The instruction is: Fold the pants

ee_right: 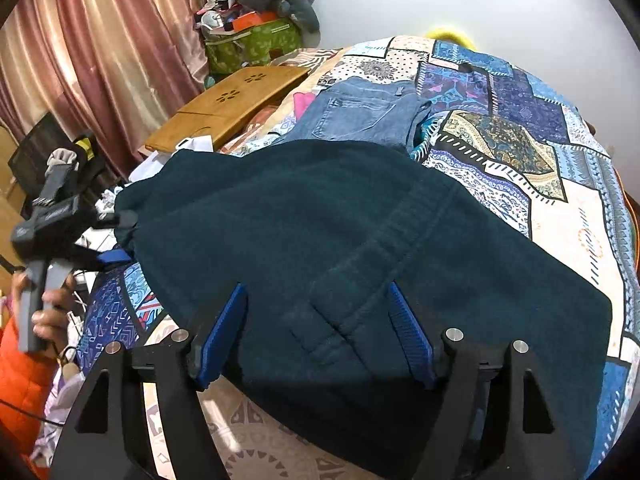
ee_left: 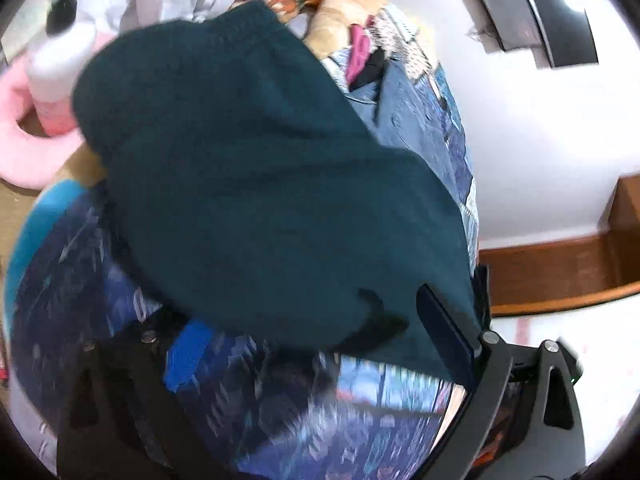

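Dark teal pants [ee_right: 340,240] lie on a blue patchwork bedspread [ee_right: 520,128]; behind, faded blue jeans [ee_right: 360,112], seemingly.

The right gripper [ee_right: 318,334] hangs over the dark teal pants [ee_right: 360,264] spread on the patchwork bedspread [ee_right: 540,184] — its 2 blue pads stand wide apart, fabric between them but unpinched. At far left a hand [ee_right: 48,312] holds the left gripper [ee_right: 116,236] at the pants' edge. Folded jeans [ee_right: 360,114] lie beyond.

Bed with patchwork bedspread [ee_right: 516,148], blue and cream prints. Lying on it: dark teal pants [ee_right: 360,240], folded; blue jeans [ee_right: 360,112] beyond them, touching.
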Tool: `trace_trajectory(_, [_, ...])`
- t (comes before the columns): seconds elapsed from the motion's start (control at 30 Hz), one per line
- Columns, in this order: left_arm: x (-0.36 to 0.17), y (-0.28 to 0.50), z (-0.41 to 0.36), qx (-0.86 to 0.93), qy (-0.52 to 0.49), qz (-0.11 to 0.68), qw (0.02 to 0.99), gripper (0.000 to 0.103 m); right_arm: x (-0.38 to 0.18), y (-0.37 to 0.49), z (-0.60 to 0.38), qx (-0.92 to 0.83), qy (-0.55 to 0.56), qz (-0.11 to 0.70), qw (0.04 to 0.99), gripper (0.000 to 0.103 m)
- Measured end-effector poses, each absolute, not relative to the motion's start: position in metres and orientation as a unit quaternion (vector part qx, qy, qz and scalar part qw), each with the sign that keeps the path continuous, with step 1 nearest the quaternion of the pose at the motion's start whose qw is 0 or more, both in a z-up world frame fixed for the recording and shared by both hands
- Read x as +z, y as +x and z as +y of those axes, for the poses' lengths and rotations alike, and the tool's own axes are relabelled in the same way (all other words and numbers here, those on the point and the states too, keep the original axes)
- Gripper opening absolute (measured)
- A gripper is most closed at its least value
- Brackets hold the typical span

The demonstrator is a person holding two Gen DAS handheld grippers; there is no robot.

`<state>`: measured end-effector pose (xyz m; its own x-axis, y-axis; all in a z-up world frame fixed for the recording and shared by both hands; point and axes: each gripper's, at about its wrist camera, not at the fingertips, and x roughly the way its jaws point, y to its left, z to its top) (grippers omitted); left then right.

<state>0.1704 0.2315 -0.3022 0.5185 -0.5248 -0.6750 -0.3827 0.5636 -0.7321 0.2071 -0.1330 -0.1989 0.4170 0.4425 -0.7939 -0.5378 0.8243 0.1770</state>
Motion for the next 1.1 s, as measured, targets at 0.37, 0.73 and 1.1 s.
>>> trace_trajectory(0.37, [-0.285,0.205,0.241,0.05,-0.362,0.502,0.784,0.02,-0.191,0.202,-0.149,0.297,-0.01,0.454,0.84,0.068])
trace_trajectory(0.73, [-0.14,0.195,0.218,0.149,-0.148,0.377,0.902,0.016,-0.171,0.183,-0.262,0.158,0.023,0.435,0.886,0.068])
trace_trajectory(1.1, [-0.033,0.24,0.055,-0.01,-0.074,0.293,0.953,0.016,-0.216,0.188,-0.3,0.158,0.107,0.477,0.858,0.068])
